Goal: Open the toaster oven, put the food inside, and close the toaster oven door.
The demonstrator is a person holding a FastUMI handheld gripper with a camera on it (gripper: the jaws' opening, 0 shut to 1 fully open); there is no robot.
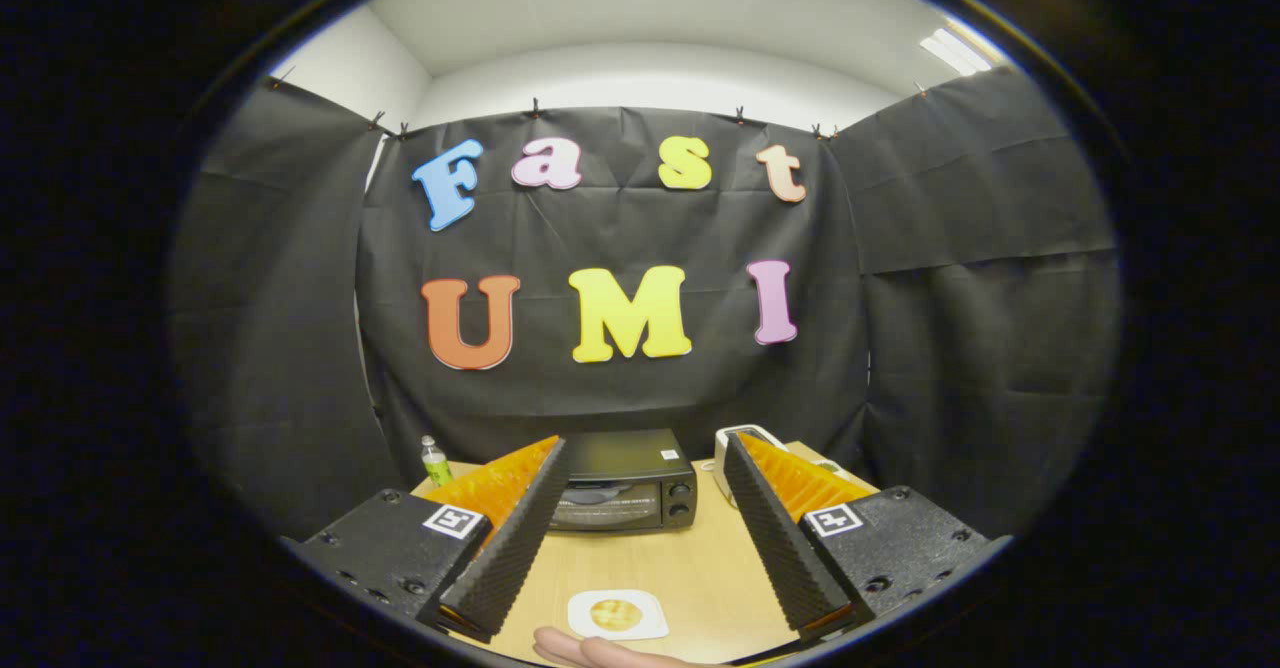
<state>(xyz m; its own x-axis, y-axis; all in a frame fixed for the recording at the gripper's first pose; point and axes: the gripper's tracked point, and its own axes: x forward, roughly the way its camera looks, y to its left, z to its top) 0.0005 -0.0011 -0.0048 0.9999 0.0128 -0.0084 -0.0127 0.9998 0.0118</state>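
**A:** What does the gripper view show?

**B:** The gripper point(640, 483) is held above a wooden table point(710, 558), its two fingers spread wide apart with nothing between them. Each finger's base carries a small square black-and-white marker.

**A:** Where is the oven?

**B:** The oven point(628, 483), small and black, sits at the far side of the table against the cloth wall, beyond the fingertips and framed between them. Its glass door is closed, and two round knobs point(681, 500) sit one above the other on its right side. A line of pale writing runs across the front, too small to read.

**A:** And the food?

**B:** A round golden piece of food point(616, 614) lies on a white square plate point(650, 626) on the near part of the table, between the finger bases and well apart from the oven.

**A:** Anything else?

**B:** A small bottle point(435, 461) with a green label stands at the table's far left; its label cannot be read. A white device point(740, 440) peeks out behind the right finger. A person's fingers point(590, 650) rest at the table's near edge, just in front of the plate.
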